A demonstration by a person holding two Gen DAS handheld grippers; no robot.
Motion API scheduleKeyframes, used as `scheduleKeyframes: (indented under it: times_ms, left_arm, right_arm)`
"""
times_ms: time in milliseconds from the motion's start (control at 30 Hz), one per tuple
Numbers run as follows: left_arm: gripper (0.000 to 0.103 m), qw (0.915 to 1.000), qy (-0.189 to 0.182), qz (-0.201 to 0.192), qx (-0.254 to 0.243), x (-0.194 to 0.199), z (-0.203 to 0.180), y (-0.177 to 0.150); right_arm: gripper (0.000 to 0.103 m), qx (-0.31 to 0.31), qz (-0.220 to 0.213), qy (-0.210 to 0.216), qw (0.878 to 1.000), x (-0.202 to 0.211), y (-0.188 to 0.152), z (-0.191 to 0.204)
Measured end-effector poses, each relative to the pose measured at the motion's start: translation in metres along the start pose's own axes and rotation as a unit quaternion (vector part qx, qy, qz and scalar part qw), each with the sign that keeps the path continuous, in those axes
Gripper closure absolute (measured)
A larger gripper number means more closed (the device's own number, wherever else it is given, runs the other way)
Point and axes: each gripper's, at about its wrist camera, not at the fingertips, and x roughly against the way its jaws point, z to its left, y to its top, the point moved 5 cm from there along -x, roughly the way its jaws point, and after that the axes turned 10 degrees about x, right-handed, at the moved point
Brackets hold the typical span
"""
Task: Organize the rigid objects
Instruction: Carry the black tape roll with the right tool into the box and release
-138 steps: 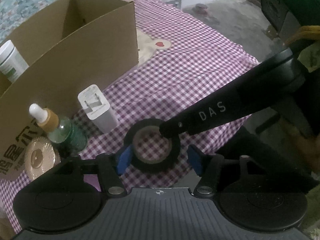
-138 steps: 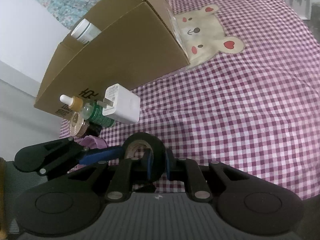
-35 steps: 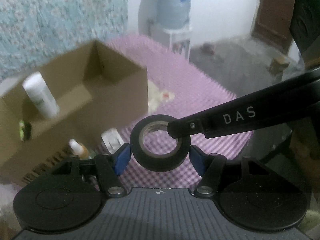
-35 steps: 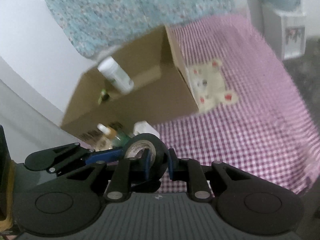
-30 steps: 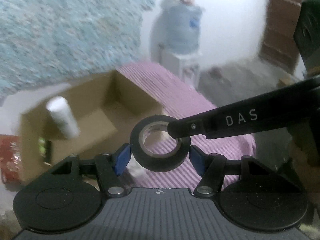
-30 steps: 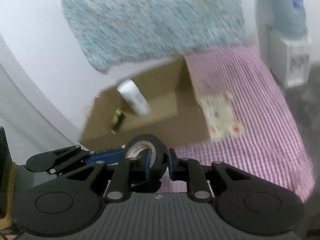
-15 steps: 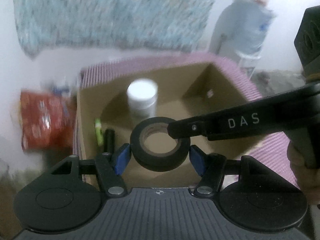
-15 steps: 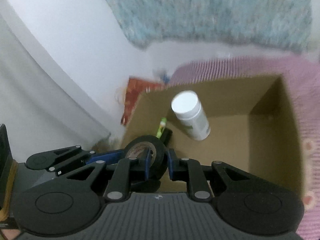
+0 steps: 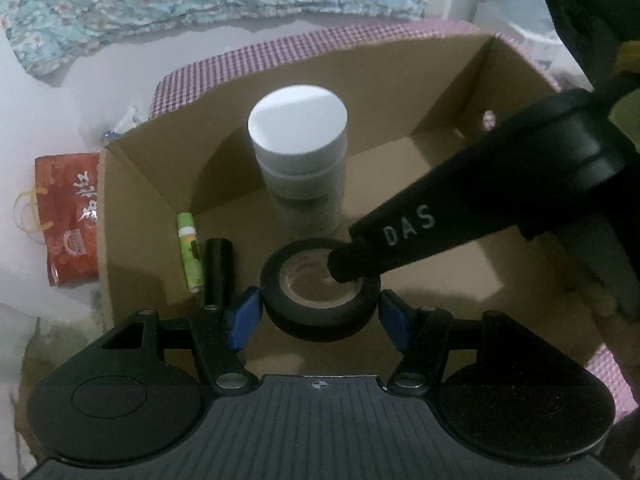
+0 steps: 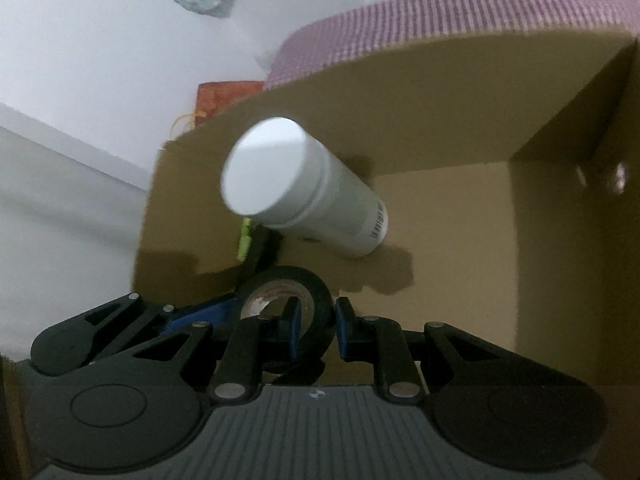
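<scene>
The black roll of electrical tape (image 9: 320, 294) hangs over the floor of the open brown cardboard box (image 9: 448, 80), low in the frame's centre. The right gripper (image 10: 314, 330) pinches the roll's wall, one finger through the core, jaws nearly closed. The left gripper (image 9: 320, 308) stands about half open, its blue pads (image 9: 245, 316) flanking the roll; whether they press cannot be told. A good release would lower the roll onto bare cardboard, clear of the white-capped plastic bottle (image 9: 298, 148), the green tube (image 9: 190, 252) and the black cylinder (image 9: 218, 272).
</scene>
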Motion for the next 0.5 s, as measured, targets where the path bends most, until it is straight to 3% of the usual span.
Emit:
scheduleKeyframes:
  times_ms: [200,500]
  left_arm:
    - [0.039,0.9998,0.016,0.0,-0.013,-0.001,0.0,-0.003]
    - [0.039,0.9993,0.003,-0.035,0.013,0.032,0.007,-0.002]
  right_arm:
    - [0.082,-0.012,0.005,0.011,1.0,-0.012,-0.004,-0.003]
    - [0.082,-0.022,-0.039,0.036,0.998,0.007,0.0,-0.001]
